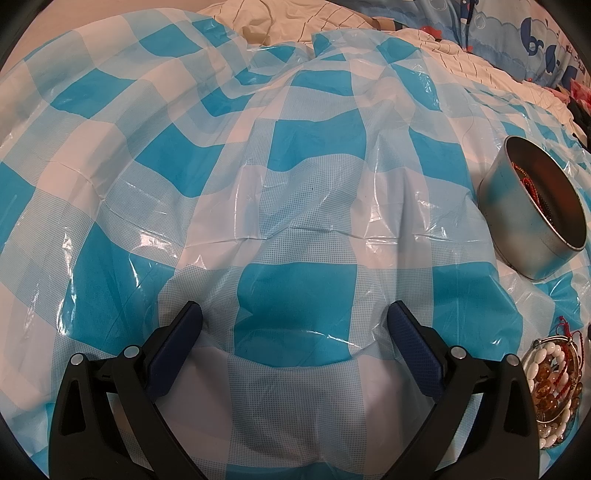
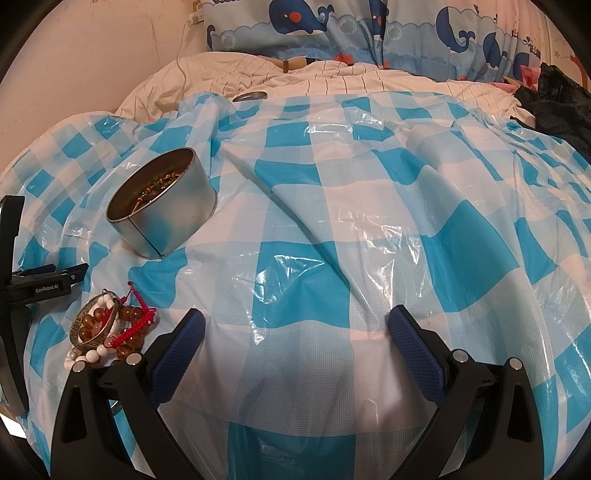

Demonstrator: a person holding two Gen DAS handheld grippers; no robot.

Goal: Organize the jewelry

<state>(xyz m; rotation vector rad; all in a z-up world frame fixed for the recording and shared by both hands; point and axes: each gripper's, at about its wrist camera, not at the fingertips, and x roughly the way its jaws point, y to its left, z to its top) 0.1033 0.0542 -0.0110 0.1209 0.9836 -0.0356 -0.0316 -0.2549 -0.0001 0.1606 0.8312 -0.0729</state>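
A round metal tin [image 1: 532, 218] [image 2: 162, 206] lies tilted on the blue-and-white checked plastic sheet [image 1: 295, 184] [image 2: 332, 221], with red and beaded jewelry inside. A pile of bracelets [image 1: 552, 387] [image 2: 109, 328], amber beads, white beads, red cord and a metal bangle, rests on the sheet. My left gripper [image 1: 295, 325] is open over bare sheet, with the pile to its right. My right gripper [image 2: 295, 328] is open too, with the pile just left of its left finger. Part of the left gripper's body [image 2: 40, 284] shows at the left edge of the right wrist view.
The sheet covers a rumpled cream striped duvet [image 2: 295, 77] on a bed. Whale-print pillows [image 2: 369, 29] lie at the head. A dark garment [image 2: 561, 107] sits at the far right. A small grey object [image 2: 249, 96] lies by the sheet's far edge, and a wall [image 2: 110, 55] stands at the left.
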